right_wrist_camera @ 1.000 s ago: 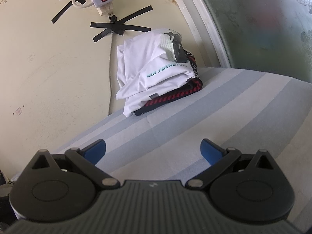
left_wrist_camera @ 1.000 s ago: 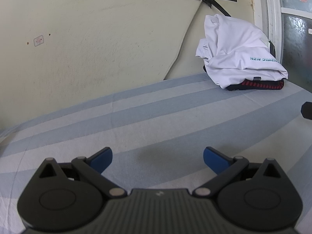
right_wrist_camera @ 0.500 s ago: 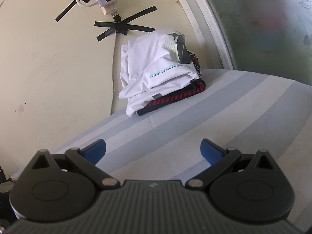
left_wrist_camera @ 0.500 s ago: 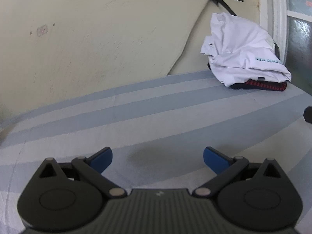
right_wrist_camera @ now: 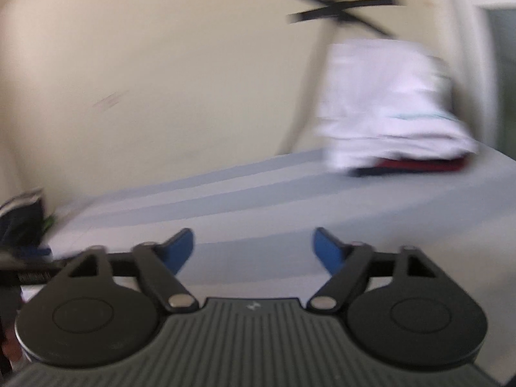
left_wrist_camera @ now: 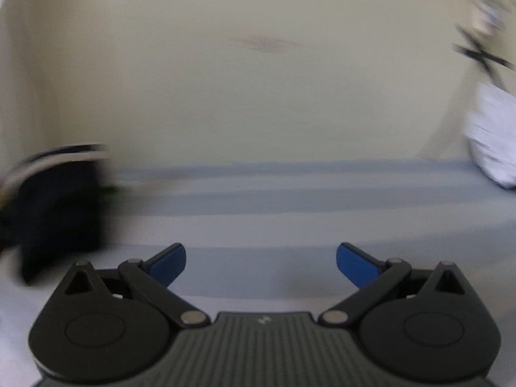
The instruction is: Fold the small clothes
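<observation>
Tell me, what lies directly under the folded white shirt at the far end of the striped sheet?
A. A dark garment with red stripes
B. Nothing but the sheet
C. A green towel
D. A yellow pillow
A: in the right wrist view a dark garment with red stripes shows beneath the folded white shirt, both resting on the striped sheet against the wall.

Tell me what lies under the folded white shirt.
Under the white shirt lies a dark garment with red stripes, only its edge showing; the rest is covered. Both rest on the striped sheet.
</observation>
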Available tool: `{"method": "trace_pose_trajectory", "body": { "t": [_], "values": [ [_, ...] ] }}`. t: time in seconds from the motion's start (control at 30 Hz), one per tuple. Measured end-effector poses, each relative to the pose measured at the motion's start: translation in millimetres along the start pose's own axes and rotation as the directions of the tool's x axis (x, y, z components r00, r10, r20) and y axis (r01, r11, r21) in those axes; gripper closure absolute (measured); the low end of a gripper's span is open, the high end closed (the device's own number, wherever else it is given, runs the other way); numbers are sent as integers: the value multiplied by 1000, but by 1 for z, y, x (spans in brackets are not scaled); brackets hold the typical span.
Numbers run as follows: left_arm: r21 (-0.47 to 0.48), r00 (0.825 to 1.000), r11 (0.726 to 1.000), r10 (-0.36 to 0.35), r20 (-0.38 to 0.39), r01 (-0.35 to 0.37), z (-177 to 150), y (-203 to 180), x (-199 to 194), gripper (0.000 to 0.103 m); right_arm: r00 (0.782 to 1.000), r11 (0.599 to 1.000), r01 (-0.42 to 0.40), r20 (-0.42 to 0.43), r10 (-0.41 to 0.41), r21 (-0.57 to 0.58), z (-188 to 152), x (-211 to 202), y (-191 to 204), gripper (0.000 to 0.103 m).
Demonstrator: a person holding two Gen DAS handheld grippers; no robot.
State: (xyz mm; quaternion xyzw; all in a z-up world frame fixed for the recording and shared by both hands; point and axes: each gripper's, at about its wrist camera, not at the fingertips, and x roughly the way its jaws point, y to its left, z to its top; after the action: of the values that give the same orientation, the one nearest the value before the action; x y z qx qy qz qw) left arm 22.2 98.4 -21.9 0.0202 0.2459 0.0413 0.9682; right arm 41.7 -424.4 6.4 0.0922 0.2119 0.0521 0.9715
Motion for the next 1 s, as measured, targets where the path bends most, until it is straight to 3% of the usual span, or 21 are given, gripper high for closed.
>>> {"method": "trace_pose_trajectory", "body": {
  "t": [0.07, 0.13, 0.23, 0.27, 0.33, 0.47, 0.53, 0.6, 0.7, 0.77, 0.8, 0.83, 0.87, 0.9, 1.0],
  "values": [
    [-87, 993, 989, 121, 14, -119, -1, 42, -4, 0, 996, 994, -76, -44, 73, -75, 8, 21, 31, 42],
    [-224, 970, 946, 243, 12, -234, -4, 87, -9, 0, 986, 978, -153, -87, 142, -140, 14, 42, 66, 55],
    [-423, 907, 822, 422, 4, -381, -15, 137, -19, 0, 949, 934, -294, -175, 261, -205, 19, 81, 130, 60],
    [-465, 893, 788, 449, -12, -403, -17, 148, -21, 0, 930, 915, -345, -210, 303, -208, 21, 95, 154, 60],
    [-555, 888, 732, 460, -25, -395, -22, 169, -27, 0, 881, 875, -443, -277, 384, -197, 23, 125, 201, 59],
    [-608, 862, 659, 500, -86, -443, -30, 188, -28, 0, 785, 810, -570, -383, 487, -138, 21, 187, 294, 58],
    [-644, 862, 622, 493, -122, -446, -34, 199, -26, 0, 747, 797, -598, -422, 513, -89, 17, 217, 332, 50],
    [-668, 860, 592, 488, -148, -450, -38, 207, -23, 0, 726, 795, -605, -444, 525, -51, 14, 241, 359, 40],
    [-671, 852, 578, 500, -158, -463, -38, 207, -23, 0, 690, 789, -614, -470, 550, 21, 7, 266, 393, 36],
    [-665, 847, 579, 507, -160, -472, -38, 203, -25, 0, 673, 789, -612, -494, 551, 46, 6, 265, 402, 44],
    [-661, 846, 581, 509, -161, -475, -38, 203, -24, 0, 663, 775, -631, -489, 567, 44, 8, 258, 404, 76],
    [-657, 845, 584, 511, -161, -478, -37, 203, -24, 0, 674, 767, -642, -467, 573, 14, 15, 245, 402, 98],
    [-653, 844, 586, 512, -161, -480, -37, 202, -23, 0, 700, 761, -647, -427, 572, -42, 26, 228, 398, 99],
    [-649, 843, 589, 513, -161, -482, -37, 202, -23, 0, 712, 752, -655, -393, 582, -73, 37, 215, 392, 99],
    [-641, 840, 592, 517, -164, -489, -37, 204, -20, 0, 719, 736, -672, -307, 623, -79, 80, 173, 359, 100]
  ]
}}
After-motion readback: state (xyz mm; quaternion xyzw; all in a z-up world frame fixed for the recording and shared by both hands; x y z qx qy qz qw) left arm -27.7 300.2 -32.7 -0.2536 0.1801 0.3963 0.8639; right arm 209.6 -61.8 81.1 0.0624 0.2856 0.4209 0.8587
